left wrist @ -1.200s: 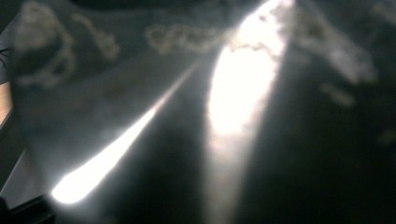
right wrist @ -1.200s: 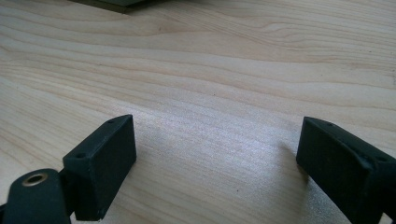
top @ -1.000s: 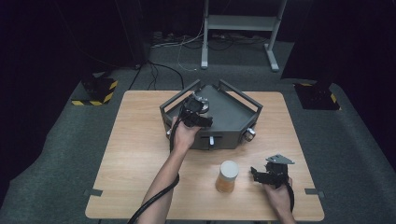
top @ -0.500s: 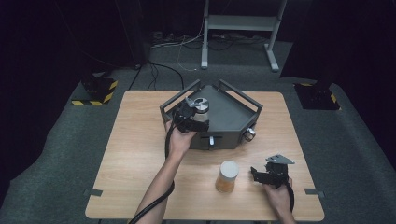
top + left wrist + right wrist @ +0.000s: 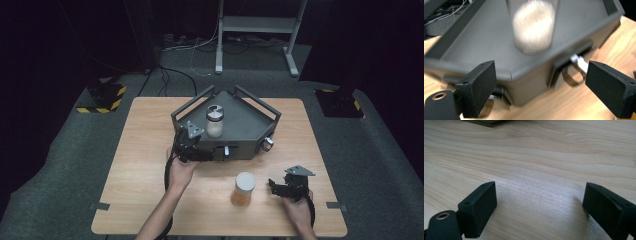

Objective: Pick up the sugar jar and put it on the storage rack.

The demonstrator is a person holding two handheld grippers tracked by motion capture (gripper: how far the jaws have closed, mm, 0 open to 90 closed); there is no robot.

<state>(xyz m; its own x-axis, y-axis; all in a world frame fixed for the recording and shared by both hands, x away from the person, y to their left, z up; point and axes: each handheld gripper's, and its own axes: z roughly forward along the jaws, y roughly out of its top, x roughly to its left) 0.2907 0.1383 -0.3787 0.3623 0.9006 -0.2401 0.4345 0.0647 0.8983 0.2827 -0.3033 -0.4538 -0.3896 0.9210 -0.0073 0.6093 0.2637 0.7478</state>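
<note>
On the grey tray (image 5: 250, 122) at the far middle of the table (image 5: 145, 150), I see the small jar with the dark lid (image 5: 215, 121) standing upright, toward the tray's left half and clear of its raised walls. My left hand-held gripper (image 5: 200, 152) sits just off the tray's near left edge, low over the wood. Its jaws have just been opening, and now they stand wide with nothing pressed between them. In the left gripper view the jar (image 5: 533, 26) is blurred but plainly beyond the left hand-held gripper (image 5: 541, 86), resting on the tray floor (image 5: 486, 37), not between the pads. The tray's front wall fills the gap between the two black jaws, and a small white latch with a metal loop (image 5: 577, 62) shows on that wall near the right-hand jaw.

My right hand-held gripper (image 5: 275, 187) lies near the table's front right, pointing left toward the second jar (image 5: 243, 188), a taller one with a pale lid and an amber-coloured lower part. That jar stands upright on the bare wood, just beside the gripper tips but apart from them. In the right gripper view the right hand-held gripper (image 5: 539, 210) has its jaws spread wide over plain wood grain, with nothing between them.

The two jars are well apart, one up on the tray and one down on the table in front of it.
</note>
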